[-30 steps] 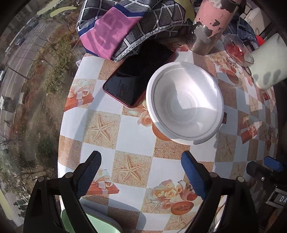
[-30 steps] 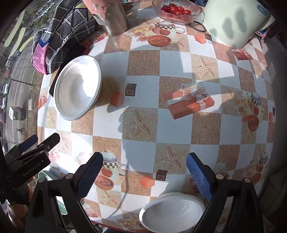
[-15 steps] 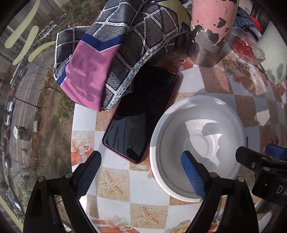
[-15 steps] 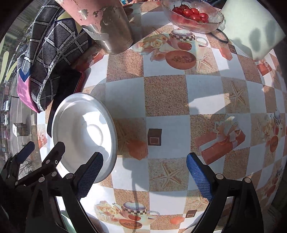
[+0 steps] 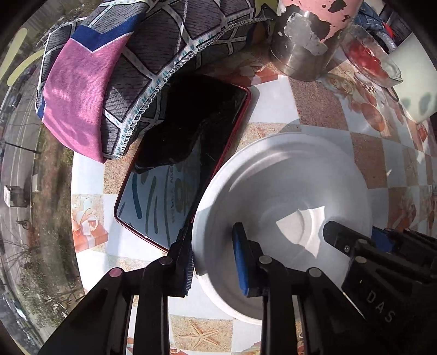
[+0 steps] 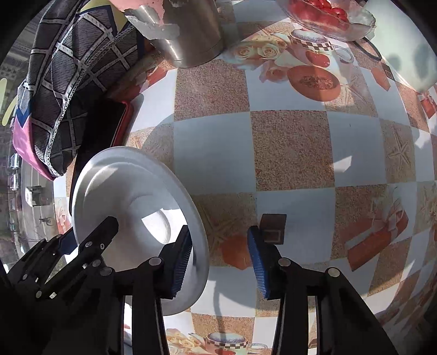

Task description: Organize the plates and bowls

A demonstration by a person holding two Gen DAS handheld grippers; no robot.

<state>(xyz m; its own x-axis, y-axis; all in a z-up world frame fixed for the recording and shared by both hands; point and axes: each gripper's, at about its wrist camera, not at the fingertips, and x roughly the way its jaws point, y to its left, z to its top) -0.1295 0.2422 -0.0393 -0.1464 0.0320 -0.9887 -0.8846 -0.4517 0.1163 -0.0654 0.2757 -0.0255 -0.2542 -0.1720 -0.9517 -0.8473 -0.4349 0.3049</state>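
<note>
A white bowl (image 5: 284, 191) stands on the patterned tablecloth; it also shows in the right wrist view (image 6: 128, 191). My left gripper (image 5: 211, 259) straddles the bowl's near-left rim, one pad outside and one inside, jaws partly closed with a gap still showing. My right gripper (image 6: 218, 259) straddles the bowl's right rim, left pad inside the bowl, right pad over the table, jaws partly closed with a wide gap. Each gripper shows in the other's view.
A red-cased phone (image 5: 188, 163) lies just left of the bowl, partly under a folded patterned cloth (image 5: 123, 68). A pink-and-metal can (image 5: 308, 41), a glass bowl of tomatoes (image 6: 327, 13) and a white container (image 5: 415, 87) stand at the back.
Both grippers moved forward onto the bowl, and their jaws narrowed from wide open around opposite rims.
</note>
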